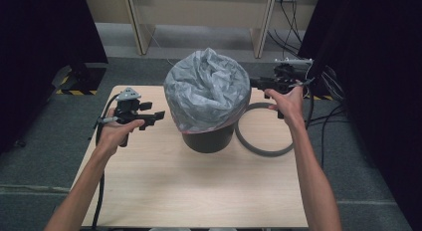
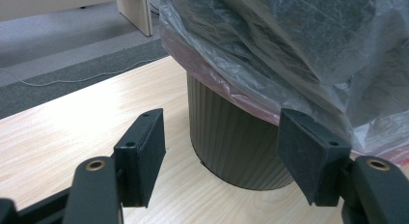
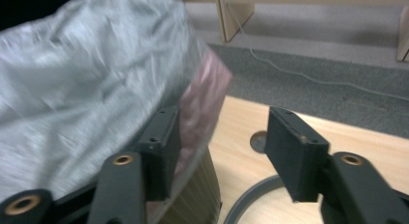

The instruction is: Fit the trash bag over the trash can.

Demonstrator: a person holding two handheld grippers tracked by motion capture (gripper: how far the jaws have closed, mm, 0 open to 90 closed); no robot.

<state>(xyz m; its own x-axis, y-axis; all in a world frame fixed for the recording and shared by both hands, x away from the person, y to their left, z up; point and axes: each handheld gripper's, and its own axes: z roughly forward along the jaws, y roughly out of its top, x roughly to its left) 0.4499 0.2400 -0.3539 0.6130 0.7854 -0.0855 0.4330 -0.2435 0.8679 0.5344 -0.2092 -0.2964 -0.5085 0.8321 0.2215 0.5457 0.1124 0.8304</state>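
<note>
**Fitting the bag over the bin**

A dark ribbed bin stands mid-table with a grey plastic bag puffed up over its mouth, the pink hem hanging just below the rim. The work in hand looks like dressing the bin with its liner: the bag is on but loose, and a grey ring lies flat on the table just right of the bin, probably meant to clamp the bag.

The left gripper hovers beside the bin, jaws apart and holding nothing. The right gripper is up at the bag's far right side, jaws also apart with no pinch yet.

The next move likely calls for catching the hem and drawing it down evenly without tipping the bin.

The right gripper view shows the pink hem lying against one jaw, too fine for the high view. The left gripper view shows the bin's ribbed wall between its spread jaws.
</note>
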